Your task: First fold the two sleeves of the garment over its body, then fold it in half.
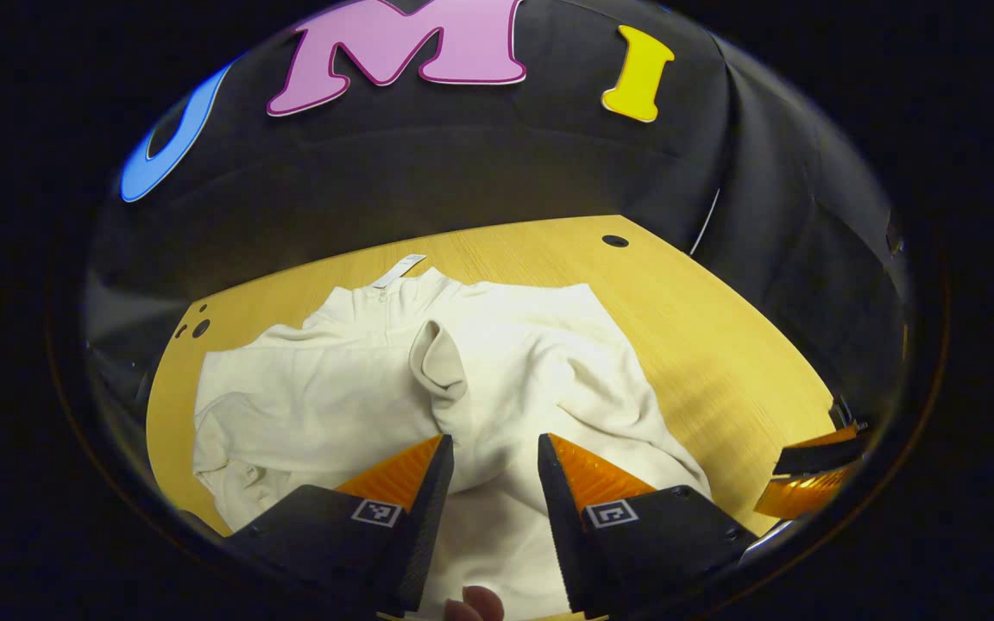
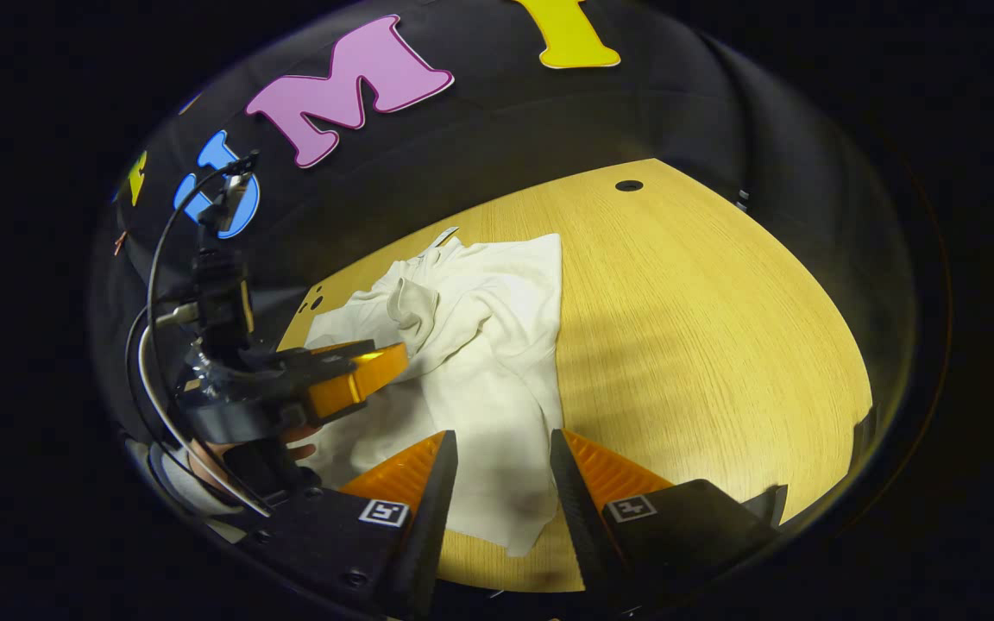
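A cream garment [image 1: 350, 397] lies spread on the wooden table [image 1: 721, 345], collar at the far side. One sleeve is folded across the body, and its cuff [image 1: 437, 358] stands up near the middle. My left gripper [image 1: 494, 453] hovers open above the garment's near part, nothing between its fingers. In the right gripper view the garment [image 2: 497, 345] lies left of centre, with the cuff [image 2: 415, 306] showing. My right gripper [image 2: 501, 448] is open over the garment's near hem. The left gripper [image 2: 380, 366] also shows there, above the garment's left side. The right gripper [image 1: 795, 474] shows at the table's right edge.
The table [image 2: 704, 328] has bare wood right of the garment and a round hole [image 2: 629, 185] at the back. Small holes [image 1: 201, 328] sit at its far left corner. A hand [image 2: 294, 448] and cables trail the left gripper. A white tag [image 1: 400, 269] sticks out past the collar.
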{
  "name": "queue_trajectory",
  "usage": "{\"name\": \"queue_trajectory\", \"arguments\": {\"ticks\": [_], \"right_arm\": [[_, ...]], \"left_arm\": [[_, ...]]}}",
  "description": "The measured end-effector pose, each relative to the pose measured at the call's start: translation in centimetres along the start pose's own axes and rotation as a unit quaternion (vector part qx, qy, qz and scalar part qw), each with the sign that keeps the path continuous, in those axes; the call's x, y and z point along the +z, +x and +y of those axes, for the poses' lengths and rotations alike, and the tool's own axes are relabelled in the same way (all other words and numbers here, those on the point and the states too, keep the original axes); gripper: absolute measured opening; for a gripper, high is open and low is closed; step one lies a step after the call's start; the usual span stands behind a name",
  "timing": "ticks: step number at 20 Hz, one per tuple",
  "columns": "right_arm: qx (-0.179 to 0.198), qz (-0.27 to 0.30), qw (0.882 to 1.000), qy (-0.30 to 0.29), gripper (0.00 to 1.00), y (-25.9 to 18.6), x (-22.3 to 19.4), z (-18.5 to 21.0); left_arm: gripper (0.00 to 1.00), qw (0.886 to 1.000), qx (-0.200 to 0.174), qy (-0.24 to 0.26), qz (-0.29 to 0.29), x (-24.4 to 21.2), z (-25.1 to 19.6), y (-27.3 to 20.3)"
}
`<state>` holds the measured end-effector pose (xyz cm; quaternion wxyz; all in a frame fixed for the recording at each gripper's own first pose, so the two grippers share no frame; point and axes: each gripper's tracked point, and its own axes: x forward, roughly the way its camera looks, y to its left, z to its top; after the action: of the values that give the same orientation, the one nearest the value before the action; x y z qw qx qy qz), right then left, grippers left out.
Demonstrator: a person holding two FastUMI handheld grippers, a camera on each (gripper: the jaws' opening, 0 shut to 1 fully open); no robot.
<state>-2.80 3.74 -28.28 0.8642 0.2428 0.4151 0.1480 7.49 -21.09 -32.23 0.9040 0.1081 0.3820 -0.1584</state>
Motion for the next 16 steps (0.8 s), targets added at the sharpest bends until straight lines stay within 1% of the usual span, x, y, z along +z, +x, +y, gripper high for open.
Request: {"name": "queue_trajectory", "arguments": {"ticks": [2, 5, 6, 7, 9, 12, 14, 16], "right_arm": [[-0.005, 0.004, 1.000, -0.007, 0.75, 0.0, -0.6, 0.2], [-0.018, 0.017, 1.000, -0.019, 0.79, -0.3, -1.7, 0.3], [-0.022, 0.023, 0.999, -0.021, 0.84, -0.3, -2.3, 0.3], [-0.026, 0.028, 0.999, -0.022, 0.86, -0.4, -2.8, 0.3], [-0.034, 0.041, 0.998, -0.016, 0.86, -0.3, -3.8, 0.3], [-0.045, 0.060, 0.997, -0.017, 0.92, 0.1, -5.3, 0.3], [-0.059, 0.074, 0.995, -0.027, 0.92, 0.3, -6.2, 0.0], [-0.065, 0.085, 0.994, -0.031, 0.92, 0.2, -7.2, 0.1]], "left_arm": [[0.63, 1.000, 0.005, -0.005, 0.006, -1.4, 1.4, -1.9], [0.63, 1.000, 0.014, -0.020, 0.008, -3.5, 3.8, -5.2], [0.63, 0.999, 0.019, -0.027, 0.010, -4.1, 4.8, -6.3], [0.63, 0.999, 0.023, -0.035, 0.012, -4.9, 5.8, -7.2], [0.63, 0.998, 0.033, -0.052, 0.022, -6.6, 7.7, -8.9], [0.63, 0.995, 0.052, -0.069, 0.046, -9.4, 10.6, -11.3], [0.63, 0.992, 0.069, -0.081, 0.062, -11.5, 12.6, -12.4], [0.63, 0.988, 0.085, -0.099, 0.078, -13.6, 14.5, -13.1]]}}
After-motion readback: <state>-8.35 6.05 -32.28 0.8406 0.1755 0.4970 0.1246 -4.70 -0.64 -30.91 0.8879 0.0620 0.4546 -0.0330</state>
